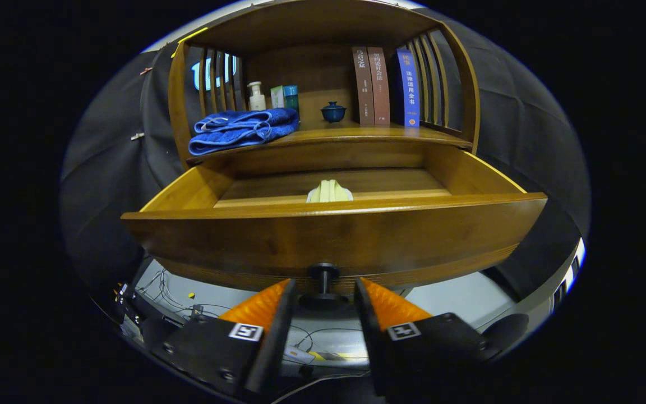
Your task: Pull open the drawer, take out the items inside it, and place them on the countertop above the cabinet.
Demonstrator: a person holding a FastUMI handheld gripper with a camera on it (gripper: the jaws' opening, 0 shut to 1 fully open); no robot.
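- Drawer (334, 235) stands pulled open; gripper (323, 292) jaws sit narrow around its knob (323, 275), contact unclear.
- Pale folded cloth (330, 192) lies inside.
- Next, likely: release, reach in for it.

Handheld two-finger gripper (323, 294), seen from its own camera

Two wedge-shaped fingers (261, 306) with finely ribbed faces taper towards the drawer knob (323, 275) and stand one on each side of it; whether they press on it cannot be told. Behind the knob, each finger is mounted on a blocky black carriage with flat, angular faces. Each carriage carries a small square black-and-white marker tag, one left of the knob (245, 331) and one right of it (403, 331). Round dark screws (226, 375) sit in the black housing further back from the knob, near the carriage corners.
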